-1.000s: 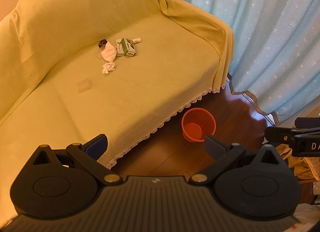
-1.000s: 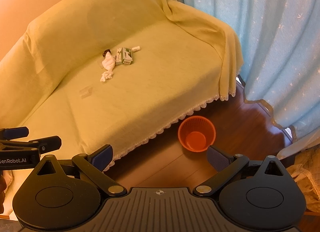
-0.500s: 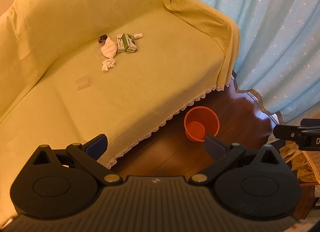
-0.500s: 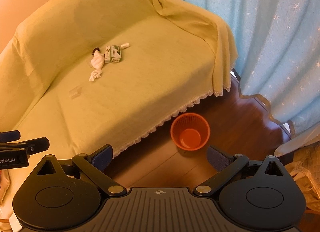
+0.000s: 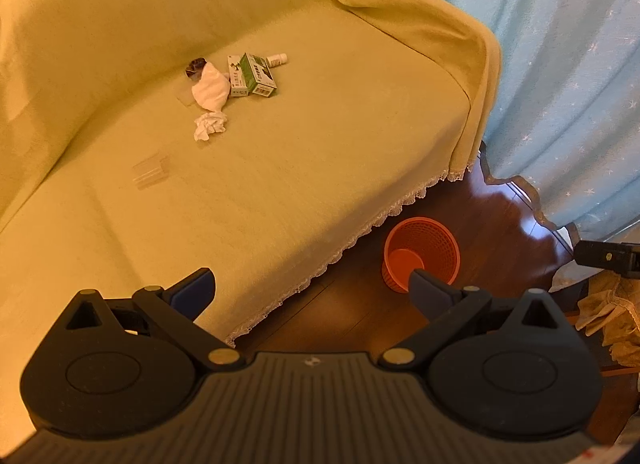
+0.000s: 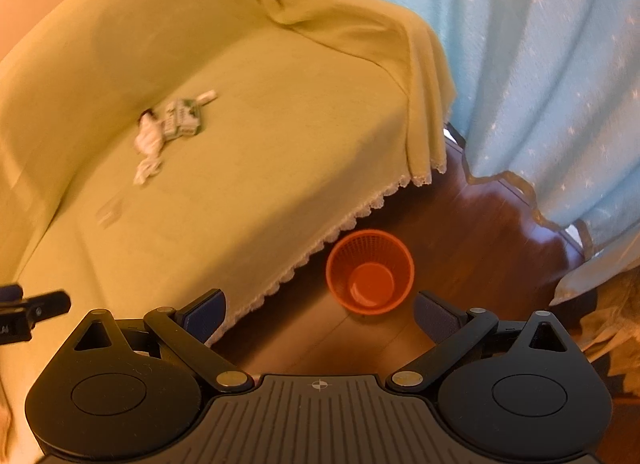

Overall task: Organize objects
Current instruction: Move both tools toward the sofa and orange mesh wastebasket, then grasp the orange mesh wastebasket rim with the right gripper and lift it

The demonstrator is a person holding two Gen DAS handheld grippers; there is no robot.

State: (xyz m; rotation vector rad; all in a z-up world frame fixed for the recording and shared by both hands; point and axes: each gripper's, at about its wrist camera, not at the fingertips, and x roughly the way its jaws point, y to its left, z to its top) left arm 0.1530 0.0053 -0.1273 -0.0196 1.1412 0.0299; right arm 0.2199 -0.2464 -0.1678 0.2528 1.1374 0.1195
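Note:
A small pile lies near the back of the yellow-covered sofa (image 5: 320, 152): a green and white box (image 5: 256, 74), a white cloth bundle (image 5: 210, 90), a crumpled tissue (image 5: 210, 126), a small white bottle (image 5: 277, 60) and a dark round item (image 5: 196, 65). A clear plastic piece (image 5: 150, 172) lies alone to the left. An orange mesh bin (image 6: 370, 270) stands on the floor by the sofa's lace edge. My left gripper (image 5: 312, 290) and right gripper (image 6: 320, 312) both hang open and hold nothing, well short of the pile (image 6: 168, 128).
Blue star-patterned curtains (image 5: 560, 84) hang at the right down to the dark wooden floor (image 6: 480, 232). Crumpled beige fabric (image 5: 612, 316) lies at the far right. The other gripper's tip shows at each view's edge (image 5: 608, 258) (image 6: 32, 310).
Both views have swung: the pile has drifted in frame and the orange bin now sits closer and more central in the right wrist view, which is blurred by motion. Both grippers stayed open.

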